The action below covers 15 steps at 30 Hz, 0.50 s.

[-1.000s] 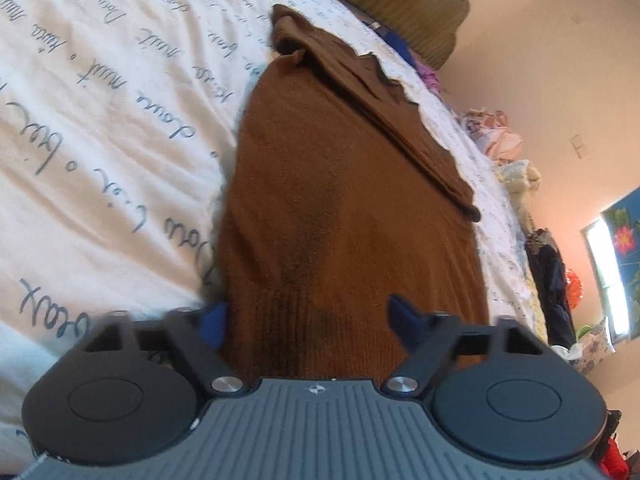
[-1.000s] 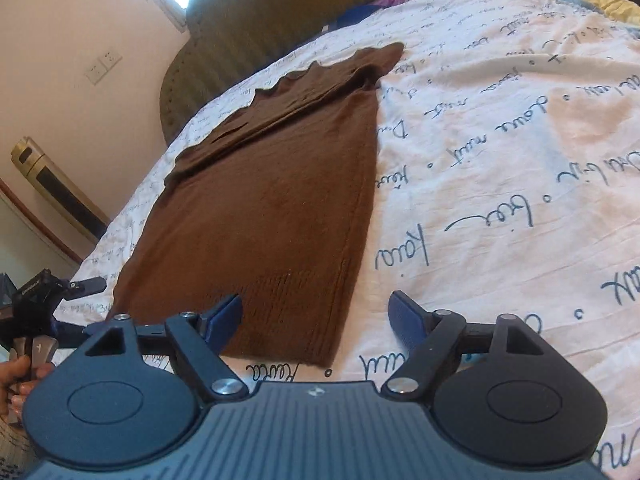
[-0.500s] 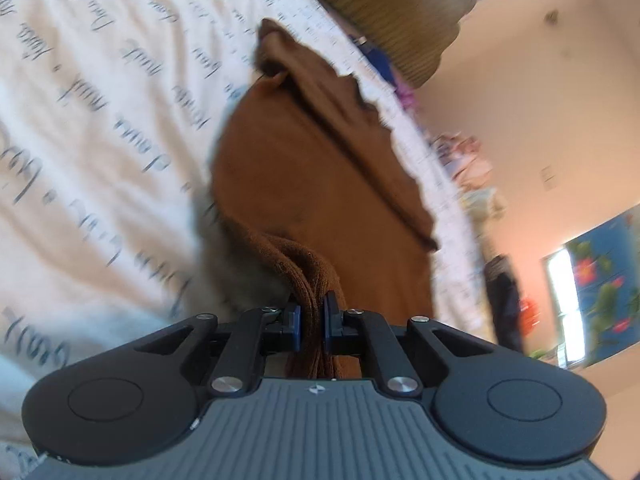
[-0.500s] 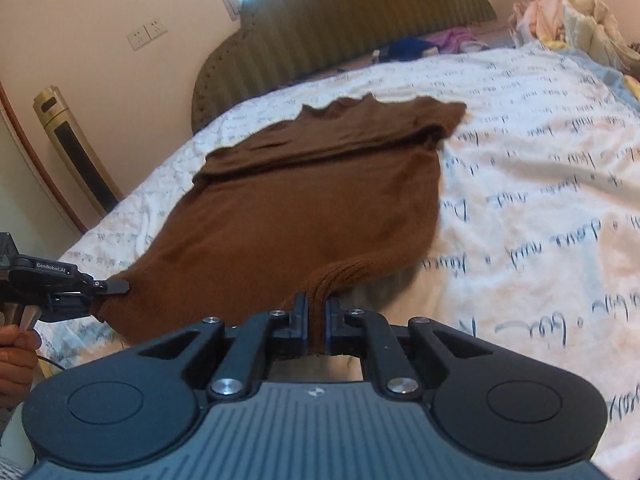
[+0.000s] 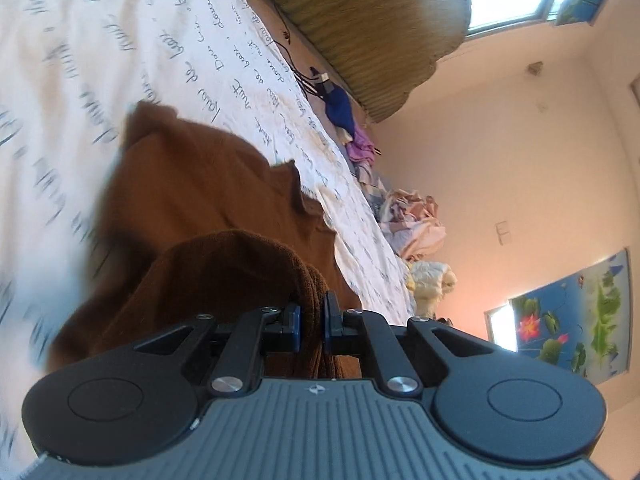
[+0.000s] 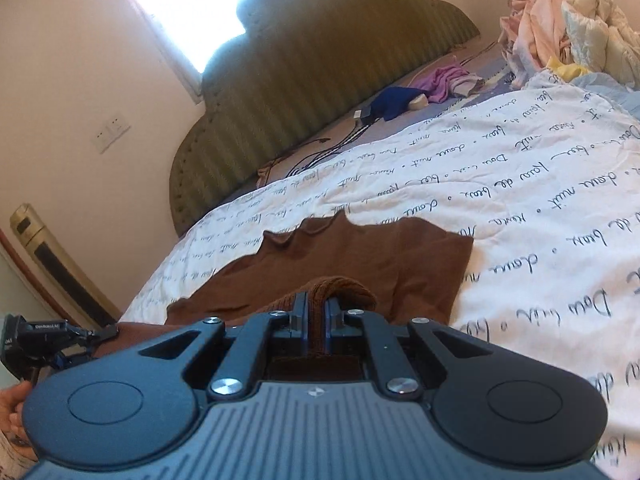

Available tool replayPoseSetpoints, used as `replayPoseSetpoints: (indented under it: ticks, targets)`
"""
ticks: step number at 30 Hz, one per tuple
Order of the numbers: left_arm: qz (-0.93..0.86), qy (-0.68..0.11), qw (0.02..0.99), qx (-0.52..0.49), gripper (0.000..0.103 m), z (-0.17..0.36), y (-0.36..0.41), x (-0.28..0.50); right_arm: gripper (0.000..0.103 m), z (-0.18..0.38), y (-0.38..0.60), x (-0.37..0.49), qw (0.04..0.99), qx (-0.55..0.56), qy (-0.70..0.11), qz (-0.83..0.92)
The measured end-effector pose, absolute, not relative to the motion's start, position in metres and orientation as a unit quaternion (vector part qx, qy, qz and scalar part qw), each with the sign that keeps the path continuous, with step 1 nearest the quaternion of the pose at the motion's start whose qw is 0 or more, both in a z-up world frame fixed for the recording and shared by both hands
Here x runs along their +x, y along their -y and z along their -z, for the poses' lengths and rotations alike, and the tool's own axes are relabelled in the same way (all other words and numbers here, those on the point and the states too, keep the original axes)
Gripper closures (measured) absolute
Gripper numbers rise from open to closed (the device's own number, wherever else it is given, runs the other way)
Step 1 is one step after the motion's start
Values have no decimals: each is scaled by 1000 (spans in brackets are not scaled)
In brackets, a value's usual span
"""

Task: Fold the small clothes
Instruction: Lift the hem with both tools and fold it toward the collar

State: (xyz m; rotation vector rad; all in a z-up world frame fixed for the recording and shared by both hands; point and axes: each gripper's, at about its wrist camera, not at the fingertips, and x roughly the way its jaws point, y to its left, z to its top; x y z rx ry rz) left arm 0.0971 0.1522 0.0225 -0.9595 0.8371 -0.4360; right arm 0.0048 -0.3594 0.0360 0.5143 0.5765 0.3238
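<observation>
A brown knit sweater [image 5: 192,184] lies on a white bed sheet [image 5: 60,60] printed with script. My left gripper [image 5: 312,320] is shut on the sweater's ribbed hem and holds it raised over the far part of the garment. My right gripper [image 6: 316,320] is shut on the other hem corner of the sweater [image 6: 380,256], also lifted toward the collar end. The left gripper also shows in the right wrist view [image 6: 60,340] at the lower left. The near part of the sweater is hidden behind the gripper bodies.
A green padded headboard [image 6: 320,80] stands at the far end of the bed. Blue and purple clothes [image 6: 420,92] and cables lie near it. A pile of pale laundry [image 6: 560,20] sits at the right. A tall fan heater [image 6: 44,256] stands by the left wall.
Both grippers closed on the sweater's hem, then lifted it and carried it forward toward the collar end, so the bottom half now rises over the top half.
</observation>
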Motion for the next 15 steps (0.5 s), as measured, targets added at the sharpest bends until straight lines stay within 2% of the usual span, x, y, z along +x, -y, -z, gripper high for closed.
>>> replayPoseSetpoints:
  ticks: [6,12,13,15]
  targets:
    - [176,-413,770,-453,92,-6,-139,188,97,-17,364,114,905,244,-324,-129]
    - [156,-434,751,-473,91,21,-140,236,97,9,363,186,893,252,-360,-102]
    - [152,-443,744,-476,90,28,-139,244,97,13,363,194,891,253,-365,-95]
    - [110,-448,752,-471,82,40,-143,253,96,24,360,213,882,247,-391,-95]
